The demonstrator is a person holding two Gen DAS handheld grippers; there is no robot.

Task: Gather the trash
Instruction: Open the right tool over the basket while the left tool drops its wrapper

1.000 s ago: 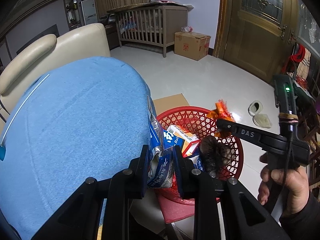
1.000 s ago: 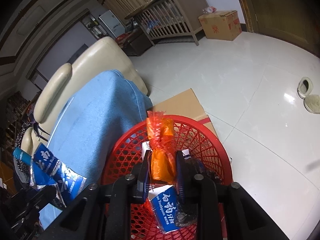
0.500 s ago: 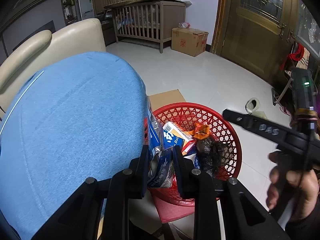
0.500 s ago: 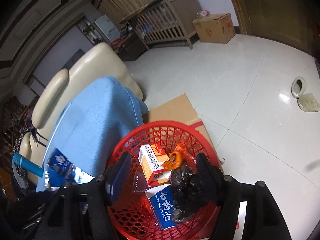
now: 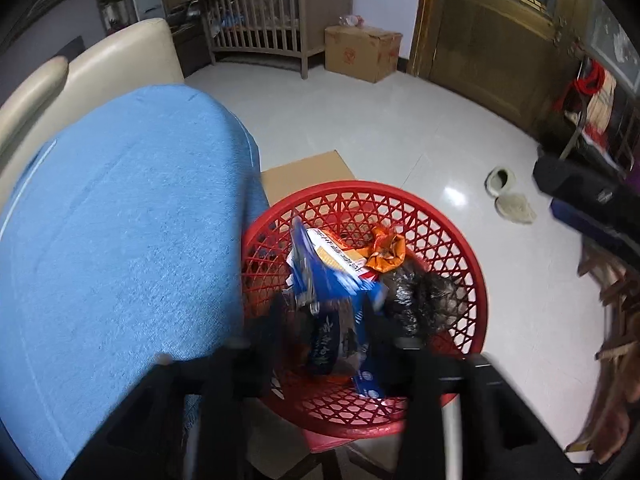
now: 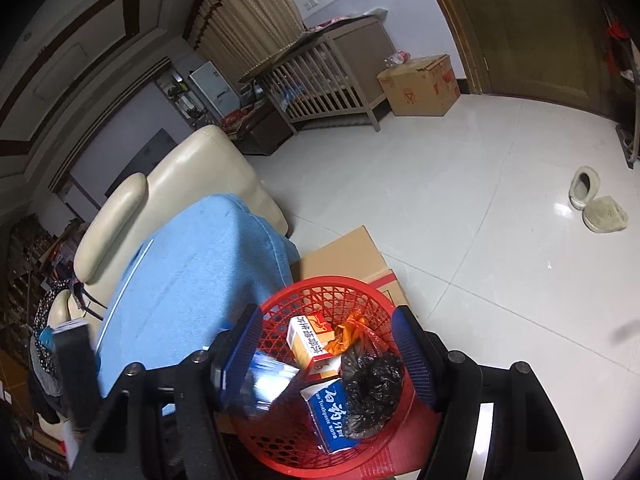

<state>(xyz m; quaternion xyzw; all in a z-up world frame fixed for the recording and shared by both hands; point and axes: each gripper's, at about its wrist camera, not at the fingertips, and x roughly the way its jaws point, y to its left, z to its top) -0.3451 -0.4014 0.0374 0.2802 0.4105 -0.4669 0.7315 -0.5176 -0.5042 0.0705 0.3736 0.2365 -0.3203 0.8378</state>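
**Hovering over the basket: both claws apart, nothing gripped**

Standing low in the left wrist view, the left gripper (image 5: pixel 326 332) points down into the red mesh basket (image 5: pixel 460 240). Its jaws are opening. The blue foil wrapper (image 5: pixel 320 280) stands between them, blurred, and the pads do not appear to press on it; whether one pad still brushes the foil cannot be told. The wrapper sits inside the basket at its left side, leaning over the orange-and-white carton (image 5: pixel 340 254).

In the right wrist view the right gripper (image 6: pixel 328 360) stands well apart at the bottom centre of the frame, about half spread, its blue-padded fingers (image 6: pixel 412 360) framing the basket from above. Nothing lies between the pads at their own level; it has hold of nothing and touches nothing.

Contents of the basket, seen from the right wrist view: the carton at centre, an orange plastic wrapper (image 6: pixel 352 334) just right of it, a crumpled black bag (image 6: pixel 372 388) below that, and a blue toothpaste box (image 6: pixel 328 412) at the lower middle. The blue foil wrapper shows as a blur at the lower left of the basket.

The basket rests on a flat cardboard sheet (image 6: pixel 344 256) on the white tiled floor (image 6: pixel 460 200), touching the blue cloth (image 5: pixel 120 220) at its left.
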